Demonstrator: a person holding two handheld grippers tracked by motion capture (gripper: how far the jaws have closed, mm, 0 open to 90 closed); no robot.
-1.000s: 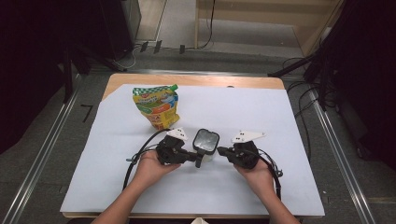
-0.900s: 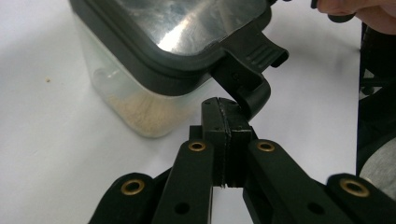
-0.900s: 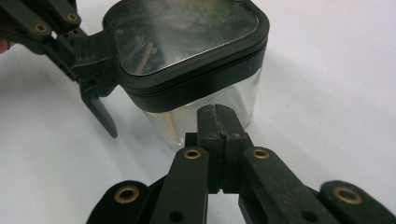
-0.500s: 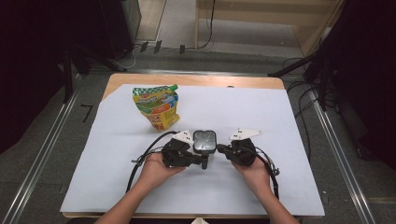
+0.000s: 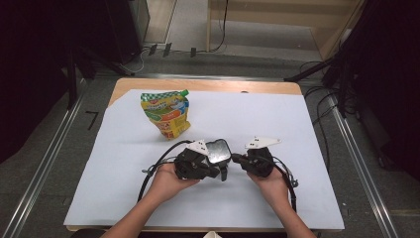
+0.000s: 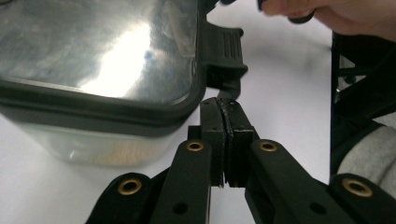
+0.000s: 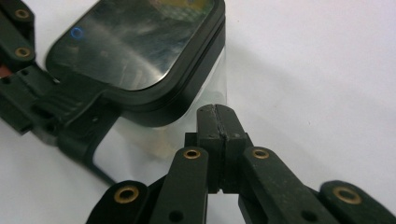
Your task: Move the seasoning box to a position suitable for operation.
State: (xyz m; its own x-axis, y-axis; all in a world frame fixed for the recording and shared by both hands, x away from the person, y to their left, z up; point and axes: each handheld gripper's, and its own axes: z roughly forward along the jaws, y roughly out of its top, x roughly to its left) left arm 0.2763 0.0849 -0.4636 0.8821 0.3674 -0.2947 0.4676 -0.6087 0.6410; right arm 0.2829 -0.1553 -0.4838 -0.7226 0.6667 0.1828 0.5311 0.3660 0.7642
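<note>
A clear box with a glossy black-rimmed lid (image 5: 218, 150) stands on the white sheet between my two grippers. My left gripper (image 5: 221, 171) is shut. In the left gripper view the lid (image 6: 98, 51) is close ahead, and the shut gripper (image 6: 223, 109) touches the lower end of the black side latch (image 6: 225, 51). I cannot tell if the latch is pinched. My right gripper (image 5: 236, 158) is also shut. In the right gripper view it (image 7: 217, 114) rests against the box's clear wall (image 7: 154, 135) just under the lid (image 7: 135, 42).
A colourful stand-up pouch (image 5: 166, 113) with a green cap stands at the back left of the white sheet (image 5: 277, 119). The sheet covers a wooden table (image 5: 208, 85) framed by metal rails. Cables trail from both grippers towards the front edge.
My left hand has shifted slightly right, bringing its gripper in against the box's latch side. The right hand and the box have stayed put.
</note>
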